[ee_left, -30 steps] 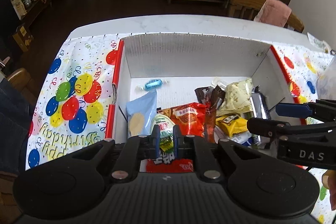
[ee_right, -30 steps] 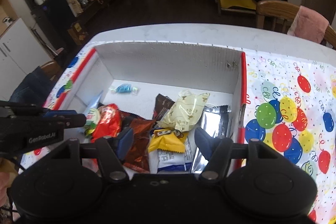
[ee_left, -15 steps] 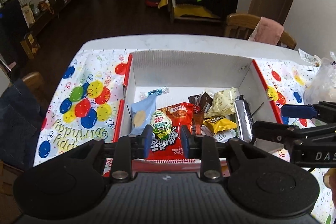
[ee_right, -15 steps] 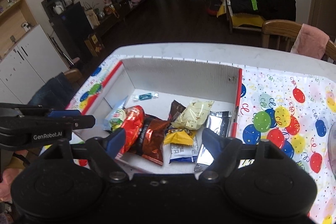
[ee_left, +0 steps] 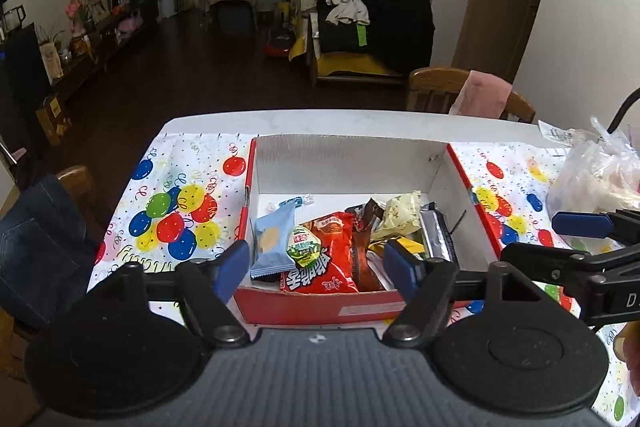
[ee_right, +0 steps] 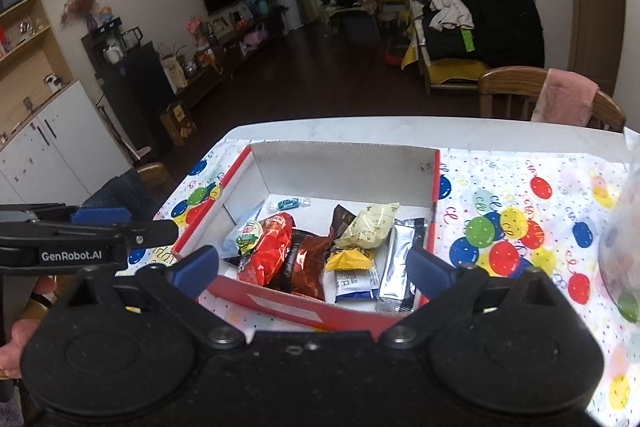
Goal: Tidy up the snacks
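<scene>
A red box with white inner walls [ee_left: 352, 163] [ee_right: 344, 163] sits on a balloon-print tablecloth [ee_left: 172, 219]. Inside lie several snacks: a light blue packet [ee_left: 272, 243], a small green packet [ee_left: 304, 247] on top of a red bag [ee_left: 324, 267], a cream packet [ee_right: 370, 227], a yellow packet [ee_right: 350, 261], a silver packet [ee_right: 400, 263] and a blue candy [ee_right: 288, 203]. My left gripper [ee_left: 316, 267] hovers above the box's near wall, its jaws opening with nothing held. My right gripper [ee_right: 312, 267] hovers beside it, its jaws opening wide, also bare.
A clear plastic bag [ee_left: 596, 179] lies on the cloth to the right of the box. A wooden chair with a pink cloth [ee_left: 480, 95] stands behind the table. Another chair with jeans on it [ee_left: 36, 239] is at the left edge.
Both grippers drew back and up from the box while their jaws spread. The left let go of the green packet, which now lies on the red bag.
</scene>
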Tool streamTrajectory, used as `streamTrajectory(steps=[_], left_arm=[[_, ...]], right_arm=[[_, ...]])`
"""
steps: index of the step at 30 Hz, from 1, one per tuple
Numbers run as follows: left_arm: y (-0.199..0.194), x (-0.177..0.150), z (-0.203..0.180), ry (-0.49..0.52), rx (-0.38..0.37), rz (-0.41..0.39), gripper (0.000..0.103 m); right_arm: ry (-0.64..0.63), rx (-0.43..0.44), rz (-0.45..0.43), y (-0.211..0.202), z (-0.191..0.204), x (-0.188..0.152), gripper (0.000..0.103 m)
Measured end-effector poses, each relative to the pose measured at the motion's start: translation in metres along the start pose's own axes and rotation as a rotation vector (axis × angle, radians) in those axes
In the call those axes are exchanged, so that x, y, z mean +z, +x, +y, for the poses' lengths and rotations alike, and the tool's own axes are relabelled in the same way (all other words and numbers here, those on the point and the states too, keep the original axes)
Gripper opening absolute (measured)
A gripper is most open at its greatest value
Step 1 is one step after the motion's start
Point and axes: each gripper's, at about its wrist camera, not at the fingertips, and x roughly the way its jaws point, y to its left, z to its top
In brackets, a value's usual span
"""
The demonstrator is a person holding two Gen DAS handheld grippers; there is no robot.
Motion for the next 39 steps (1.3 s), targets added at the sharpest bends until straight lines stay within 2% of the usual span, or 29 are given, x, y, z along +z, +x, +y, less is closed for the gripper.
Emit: streamTrajectory(steps=[3,6,9,15,30,39], left_arm=[[-0.008,-0.004,-0.002,0.009,-0.015,-0.01,0.077],[-0.015,-0.008,-0.005,0.031,-0.027,-0.016,0.083],[-0.022,-0.01,-0.006,0.028,-0.042,-0.031,0.084],[-0.029,-0.012,-0.003,0.015,-0.079,-0.052,0.101],[-0.03,-0.012,0.002,-0.004,-0.057,-0.048,0.101],[-0.028,-0.014,0.001,-0.011,-0.046,-0.05,0.101]], right_arm=[[0.011,-0.007,-0.021,-0.01,0.002,-0.005,0.102],[0.027,-0.008,-0.039,-0.019,0.004,-0.009,0.103],[0.042,-0.016,-0.057,-0.026,0.005,-0.011,0.103],[0.034,-0.035,-0.072,-0.032,0.007,-0.015,0.103],[0.008,-0.062,-0.084,-0.032,0.013,-0.018,0.103],[0.006,-0.04,-0.071,-0.027,0.009,-0.018,0.103]])
